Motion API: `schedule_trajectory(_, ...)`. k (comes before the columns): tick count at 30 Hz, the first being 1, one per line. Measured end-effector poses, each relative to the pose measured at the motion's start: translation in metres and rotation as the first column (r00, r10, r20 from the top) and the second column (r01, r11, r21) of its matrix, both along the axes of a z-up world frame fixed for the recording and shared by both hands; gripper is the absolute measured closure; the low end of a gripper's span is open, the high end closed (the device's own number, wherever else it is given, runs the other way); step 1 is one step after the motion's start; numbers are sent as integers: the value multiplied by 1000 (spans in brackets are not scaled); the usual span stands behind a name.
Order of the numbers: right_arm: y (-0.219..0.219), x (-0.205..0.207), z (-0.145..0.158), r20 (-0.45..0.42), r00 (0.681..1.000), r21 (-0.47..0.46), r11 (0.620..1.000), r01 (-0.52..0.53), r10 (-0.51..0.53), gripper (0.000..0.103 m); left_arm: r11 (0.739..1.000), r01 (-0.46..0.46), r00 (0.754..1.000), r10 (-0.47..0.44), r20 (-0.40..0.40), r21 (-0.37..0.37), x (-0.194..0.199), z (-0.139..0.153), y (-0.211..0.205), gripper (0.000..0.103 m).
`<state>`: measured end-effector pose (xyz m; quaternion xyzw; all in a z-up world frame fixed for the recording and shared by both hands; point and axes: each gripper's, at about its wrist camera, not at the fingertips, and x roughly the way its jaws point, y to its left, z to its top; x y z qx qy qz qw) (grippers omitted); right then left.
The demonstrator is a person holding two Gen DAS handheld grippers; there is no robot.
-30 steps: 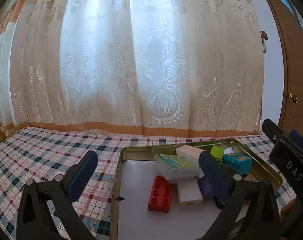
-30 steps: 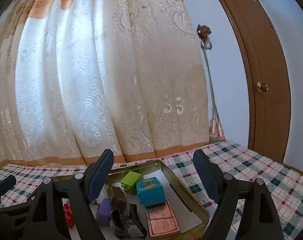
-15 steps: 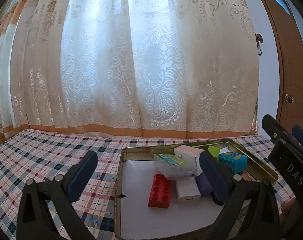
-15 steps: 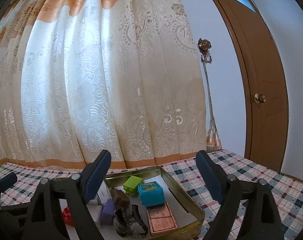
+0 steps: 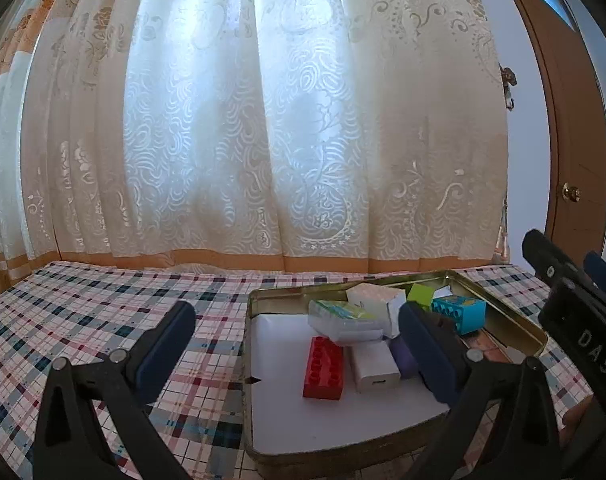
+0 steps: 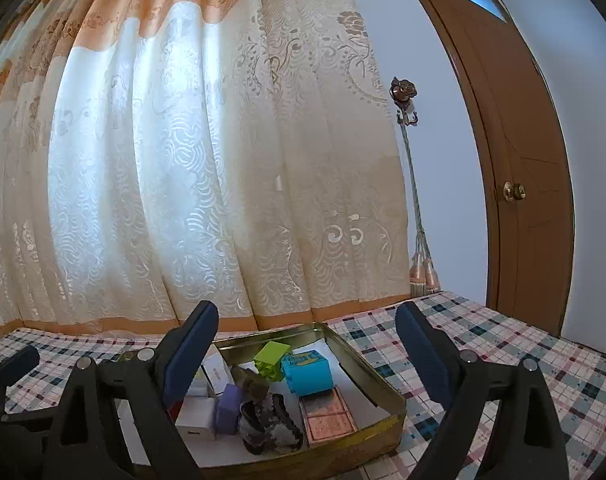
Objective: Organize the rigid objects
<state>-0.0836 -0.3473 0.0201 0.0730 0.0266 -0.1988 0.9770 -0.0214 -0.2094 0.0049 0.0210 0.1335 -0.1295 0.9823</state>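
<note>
Right wrist view: the right gripper (image 6: 307,344) has its fingers (image 6: 193,346) spread wide with nothing between them; they have just been opening, and the curtain (image 6: 223,160) now fills more of the frame than a second ago, with the door (image 6: 519,160) at the right showing higher up. The metal tray (image 6: 383,412) sits lower centre on the checked worktop (image 6: 523,360), holding a green block (image 6: 271,358), a teal cube (image 6: 309,372), a purple piece (image 6: 227,404) and a pink tile (image 6: 329,418).

In the left wrist view, the left gripper (image 5: 295,344) also stands wide and empty, its place hardly changed. A red brick (image 5: 324,368) and a white box (image 5: 374,366) lie mid-tray, with a clear case (image 5: 343,320) behind them. The other gripper's black body shows at the right edge.
</note>
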Motion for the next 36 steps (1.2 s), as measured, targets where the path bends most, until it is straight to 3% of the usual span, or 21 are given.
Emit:
schedule_trajectory(23, 27, -30, 3, 40, 999, -81, 996, 35, -31, 9, 1000, 3, 1000, -3, 19, -4, -25, 1, 10, 0)
schedule_trajectory(36, 26, -36, 4, 52, 997, -79, 996, 53, -49, 6, 999, 33, 999, -33, -7, -8, -23, 1, 9, 0)
